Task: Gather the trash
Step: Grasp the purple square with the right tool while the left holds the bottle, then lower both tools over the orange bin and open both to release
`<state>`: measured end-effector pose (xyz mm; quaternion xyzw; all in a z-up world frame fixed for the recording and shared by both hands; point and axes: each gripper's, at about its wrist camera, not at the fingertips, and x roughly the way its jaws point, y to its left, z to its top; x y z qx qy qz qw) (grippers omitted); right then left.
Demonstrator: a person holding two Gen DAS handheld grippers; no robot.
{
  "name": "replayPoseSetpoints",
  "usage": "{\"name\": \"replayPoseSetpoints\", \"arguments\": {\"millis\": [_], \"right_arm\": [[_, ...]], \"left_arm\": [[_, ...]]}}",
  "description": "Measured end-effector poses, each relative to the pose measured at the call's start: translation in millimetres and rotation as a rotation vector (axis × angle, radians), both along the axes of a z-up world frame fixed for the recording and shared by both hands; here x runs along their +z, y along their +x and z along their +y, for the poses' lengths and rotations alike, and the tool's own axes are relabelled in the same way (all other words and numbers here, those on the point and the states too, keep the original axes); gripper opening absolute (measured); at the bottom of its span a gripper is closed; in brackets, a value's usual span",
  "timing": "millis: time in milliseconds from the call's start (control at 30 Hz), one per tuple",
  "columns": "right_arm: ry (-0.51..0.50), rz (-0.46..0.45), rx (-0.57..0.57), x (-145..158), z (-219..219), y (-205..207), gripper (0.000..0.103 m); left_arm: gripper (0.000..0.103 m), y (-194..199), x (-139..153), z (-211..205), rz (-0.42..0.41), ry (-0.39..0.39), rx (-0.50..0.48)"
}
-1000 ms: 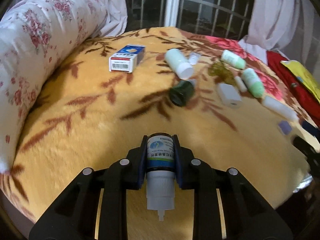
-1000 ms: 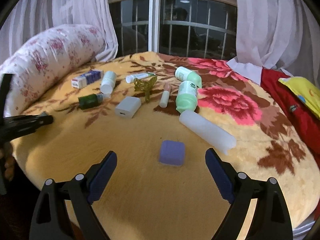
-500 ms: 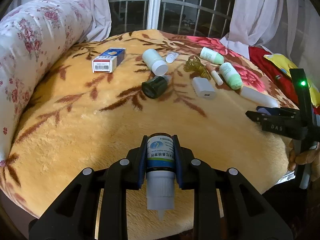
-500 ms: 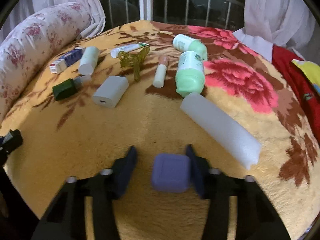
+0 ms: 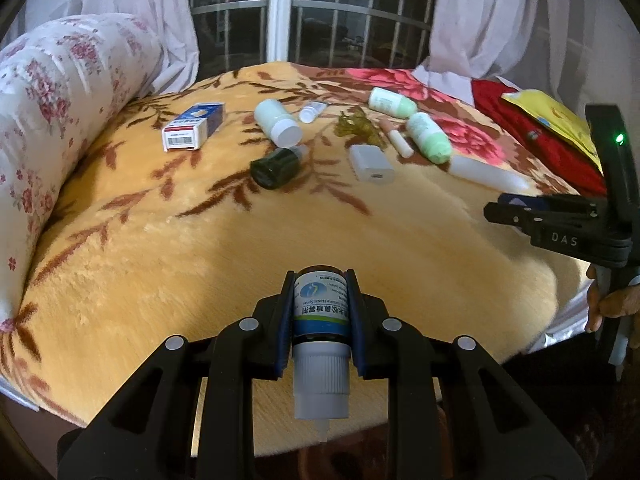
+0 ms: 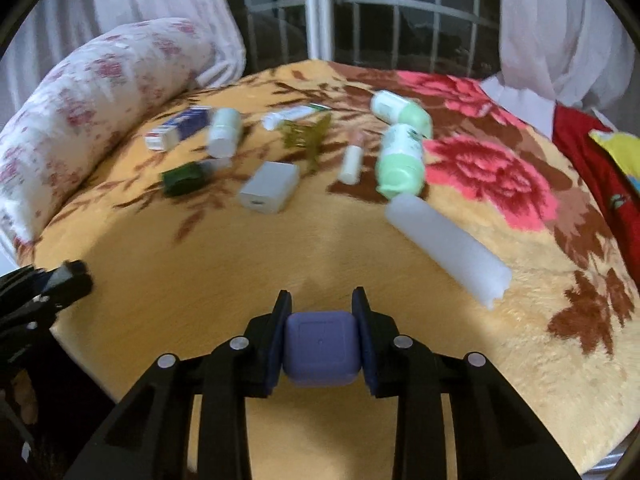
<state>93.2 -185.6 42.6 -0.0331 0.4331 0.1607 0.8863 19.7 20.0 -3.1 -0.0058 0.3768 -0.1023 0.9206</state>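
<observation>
Lavender and rounded, the small plastic case (image 6: pixel 320 346) sits pinched in our right hand-held gripper (image 6: pixel 320 332) at lower centre; our left hand-held gripper (image 5: pixel 320 316) clamps the dark, white-capped nasal spray bottle (image 5: pixel 320 320). We should lift both straight up, keeping the squeeze. Bare orange blanket (image 6: pixel 200 260) nearby gives room; the white foam tube (image 6: pixel 446 240) lies right.

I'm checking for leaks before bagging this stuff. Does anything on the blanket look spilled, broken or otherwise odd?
No spill or breakage shows. The items are scattered on their sides; the dark green bottle lies tipped, with no visible wet patch around it. The nasal spray bottle in the left tongs has no cap over its nozzle.
</observation>
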Motion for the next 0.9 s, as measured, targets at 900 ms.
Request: {"name": "replayPoseSetpoints", "arguments": {"millis": [900], "right_arm": [[-0.043,0.334,0.280,-113,70,-141,0.064]], "left_arm": [[0.030,-92,-111,-35,0.455,0.129,-0.305]]}}
